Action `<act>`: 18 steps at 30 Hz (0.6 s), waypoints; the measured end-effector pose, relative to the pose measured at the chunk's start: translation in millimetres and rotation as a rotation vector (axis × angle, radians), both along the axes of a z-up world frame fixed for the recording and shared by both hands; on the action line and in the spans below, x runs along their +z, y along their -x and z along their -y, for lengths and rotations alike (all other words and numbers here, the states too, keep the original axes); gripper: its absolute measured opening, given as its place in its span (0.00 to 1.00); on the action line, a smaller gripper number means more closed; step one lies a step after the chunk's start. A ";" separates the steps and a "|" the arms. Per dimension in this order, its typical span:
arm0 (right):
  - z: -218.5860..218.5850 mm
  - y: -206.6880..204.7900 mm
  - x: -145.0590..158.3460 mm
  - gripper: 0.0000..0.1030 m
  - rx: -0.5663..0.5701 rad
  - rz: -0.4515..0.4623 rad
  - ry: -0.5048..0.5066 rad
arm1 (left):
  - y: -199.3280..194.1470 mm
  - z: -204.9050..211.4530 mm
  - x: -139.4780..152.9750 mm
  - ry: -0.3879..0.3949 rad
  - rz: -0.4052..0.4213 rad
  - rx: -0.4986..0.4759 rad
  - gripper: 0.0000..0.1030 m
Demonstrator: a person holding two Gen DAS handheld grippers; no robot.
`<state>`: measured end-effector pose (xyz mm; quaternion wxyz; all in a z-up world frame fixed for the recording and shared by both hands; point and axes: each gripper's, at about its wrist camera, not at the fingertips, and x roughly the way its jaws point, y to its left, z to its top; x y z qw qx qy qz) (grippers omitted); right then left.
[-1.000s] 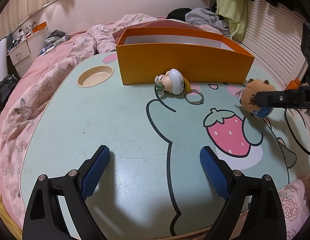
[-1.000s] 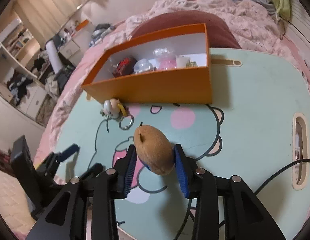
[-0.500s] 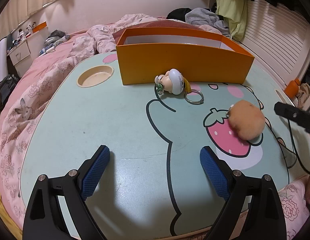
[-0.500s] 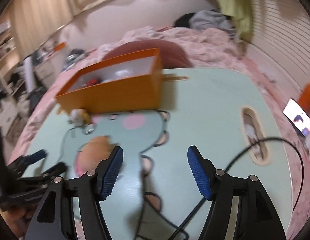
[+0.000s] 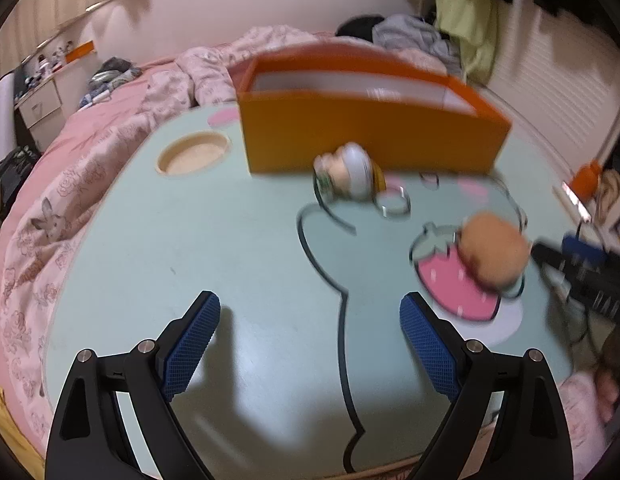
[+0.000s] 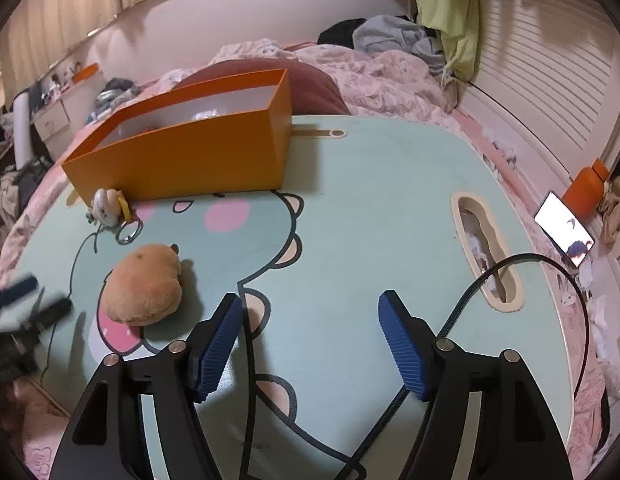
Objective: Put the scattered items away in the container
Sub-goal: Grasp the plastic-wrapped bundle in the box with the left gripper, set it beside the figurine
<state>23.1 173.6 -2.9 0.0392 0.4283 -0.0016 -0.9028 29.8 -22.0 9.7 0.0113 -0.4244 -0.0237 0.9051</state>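
Left wrist view: the left tongs [image 5: 308, 334] stand wide apart over bare tabletop [image 5: 238, 248], with nothing between the pads. Taking the orange box [image 5: 366, 140] as landmark, a small figure [image 5: 348, 178] on a key ring [image 5: 394, 204] lies just in front of its near wall. The brown plush [image 5: 492, 250] lies farther out from the box, on the printed strawberry, with the blurred right tongs [image 5: 550, 256] just beside it.

Right wrist view: the right tongs [image 6: 310, 344] are opening, and nothing sits between them; only tabletop [image 6: 370, 200] and a black cable [image 6: 470, 296] show there. The plush [image 6: 144, 290] rests on the tabletop to the left of the tongs, apart from them and well short of the box [image 6: 182, 158]. The figure [image 6: 108, 208] lies against the box's front corner. Some things already sit inside the box, too dim to name.

As I judge it, two items are left to tidy, and neither is held. The next move calls for swinging one pair of tongs over the plush, closing on its soft sides, then lifting it clear of the box wall before letting go inside.
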 end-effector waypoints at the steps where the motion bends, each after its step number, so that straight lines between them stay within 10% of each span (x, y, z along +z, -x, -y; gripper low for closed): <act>1: 0.8 -1.7 0.3 0.70 0.001 -0.001 -0.001 | 0.4 2.7 12.3 -0.019 -0.038 0.009 0.89; 9: 2.0 -1.3 -0.2 0.73 0.005 -0.001 0.001 | 93.9 -29.0 99.5 -0.094 -0.066 -0.156 0.87; 13: 2.3 -1.8 0.0 0.73 0.005 -0.002 0.004 | 173.6 -49.4 78.3 -0.089 0.131 -0.162 0.64; 18: 0.0 -1.7 0.2 0.73 0.009 -0.006 0.017 | 224.1 -70.6 28.7 -0.025 0.269 -0.108 0.59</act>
